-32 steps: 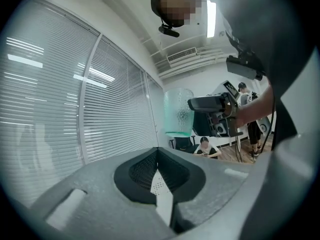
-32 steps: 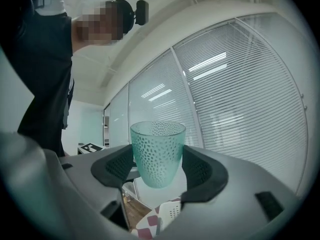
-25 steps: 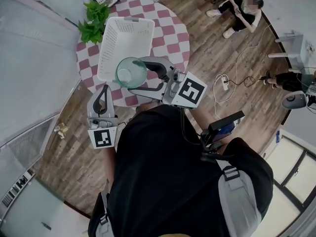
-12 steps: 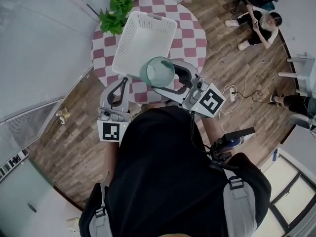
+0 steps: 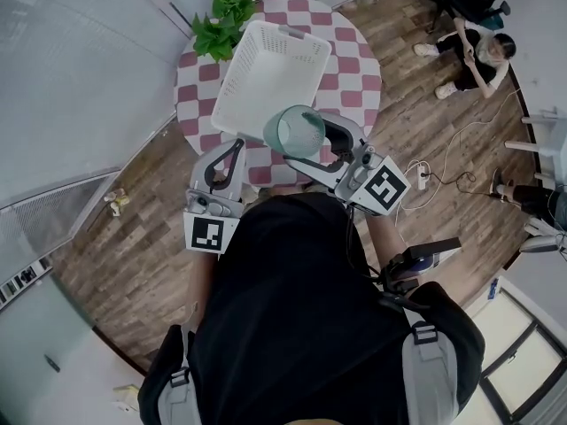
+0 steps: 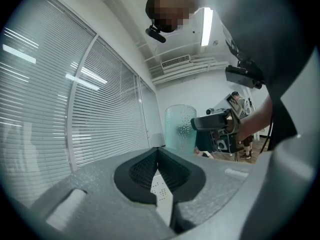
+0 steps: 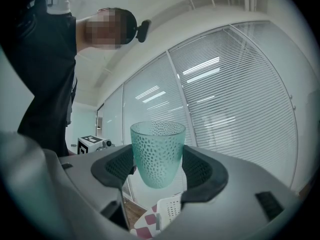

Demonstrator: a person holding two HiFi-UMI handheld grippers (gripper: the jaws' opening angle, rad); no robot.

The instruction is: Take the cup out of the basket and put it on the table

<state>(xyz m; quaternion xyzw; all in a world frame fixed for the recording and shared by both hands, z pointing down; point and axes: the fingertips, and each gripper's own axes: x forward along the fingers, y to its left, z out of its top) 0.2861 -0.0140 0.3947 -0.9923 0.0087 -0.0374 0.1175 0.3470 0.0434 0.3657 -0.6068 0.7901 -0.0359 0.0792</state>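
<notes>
A: Cup?
B: Out of basket, aloft at its 5 o'clock. My right claw clamped on it; left claw together, empty.
A: Next?
B: Likely I lower it upright onto table, 3 o'clock.

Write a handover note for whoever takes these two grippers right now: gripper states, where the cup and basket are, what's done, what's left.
Right gripper: shut on the cup, upright in the air beside the basket.
Left gripper: shut, empty, level by the table edge.
Basket: on the checkered table, looks empty.
Done: cup is out of the basket.
To do: set it on bare tabletop and release.
</notes>
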